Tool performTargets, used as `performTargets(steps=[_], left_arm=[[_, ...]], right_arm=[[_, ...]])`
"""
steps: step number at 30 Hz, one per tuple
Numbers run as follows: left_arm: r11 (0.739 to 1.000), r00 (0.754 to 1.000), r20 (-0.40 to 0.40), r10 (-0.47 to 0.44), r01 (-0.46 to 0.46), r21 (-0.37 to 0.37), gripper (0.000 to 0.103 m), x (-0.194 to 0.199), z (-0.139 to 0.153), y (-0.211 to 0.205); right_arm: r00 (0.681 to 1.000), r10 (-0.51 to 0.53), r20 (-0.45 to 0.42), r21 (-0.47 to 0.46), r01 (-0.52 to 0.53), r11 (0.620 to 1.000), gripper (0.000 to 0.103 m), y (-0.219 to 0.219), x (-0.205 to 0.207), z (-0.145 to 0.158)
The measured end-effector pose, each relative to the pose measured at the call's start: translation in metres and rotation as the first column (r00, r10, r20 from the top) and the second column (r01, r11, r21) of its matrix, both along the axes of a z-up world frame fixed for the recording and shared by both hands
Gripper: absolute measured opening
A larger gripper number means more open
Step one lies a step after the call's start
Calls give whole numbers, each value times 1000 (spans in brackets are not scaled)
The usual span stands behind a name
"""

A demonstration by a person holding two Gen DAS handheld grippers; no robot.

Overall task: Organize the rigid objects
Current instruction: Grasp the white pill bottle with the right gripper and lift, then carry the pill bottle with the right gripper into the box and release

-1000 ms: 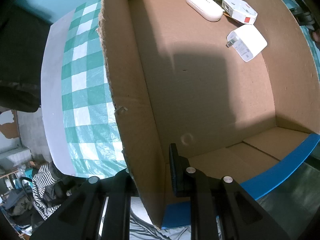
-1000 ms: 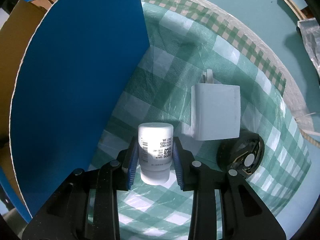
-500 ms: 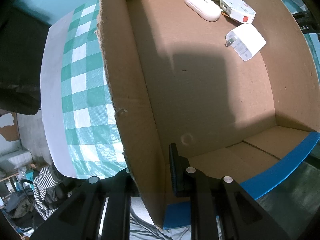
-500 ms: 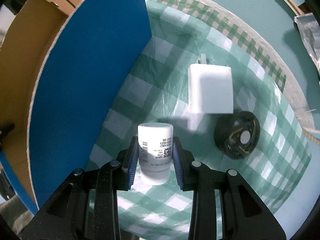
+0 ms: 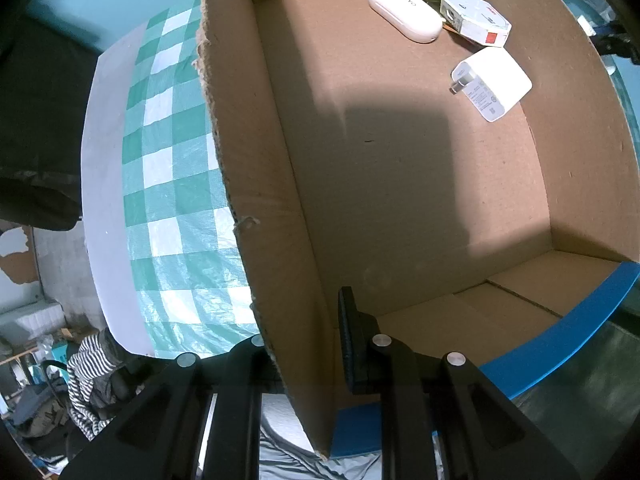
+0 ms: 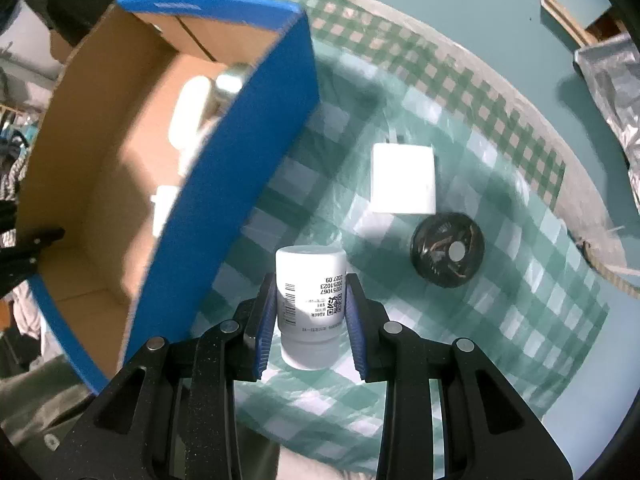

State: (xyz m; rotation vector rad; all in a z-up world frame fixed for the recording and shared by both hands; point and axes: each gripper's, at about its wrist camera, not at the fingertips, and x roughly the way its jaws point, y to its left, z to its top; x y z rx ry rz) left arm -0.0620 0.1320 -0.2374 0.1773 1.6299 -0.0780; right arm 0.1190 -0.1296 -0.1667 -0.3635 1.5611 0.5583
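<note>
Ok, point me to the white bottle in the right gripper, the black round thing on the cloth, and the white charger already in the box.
white bottle [image 6: 310,292]: right wrist view, on its printed label.
black round thing [image 6: 447,254]: right wrist view, on its top face.
white charger [image 5: 494,82]: left wrist view, on its body.

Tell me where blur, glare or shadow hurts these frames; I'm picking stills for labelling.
Right wrist view: the cardboard box and the items inside are motion-smeared, the white charger on the cloth is blown out, the white bottle stays sharp. Left wrist view: sharp, one broad shadow across the box floor; both bulge with fisheye.
</note>
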Motion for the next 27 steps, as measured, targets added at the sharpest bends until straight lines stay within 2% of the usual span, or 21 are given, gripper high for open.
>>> performTargets(steps=[13, 20, 27], left_arm=[[1000, 1000, 3, 3, -3, 0, 17, 0, 0, -1], [1000, 1000, 4, 3, -3, 1, 17, -1, 0, -3], [1000, 1000, 7, -2, 2, 3, 17, -2, 1, -5]], right_arm=[[995, 88, 41, 68, -91, 994, 32, 43, -1, 41], [987, 151, 50, 69, -154, 986, 32, 74, -1, 42], [979, 200, 38, 57, -202, 978, 32, 102, -6, 30]])
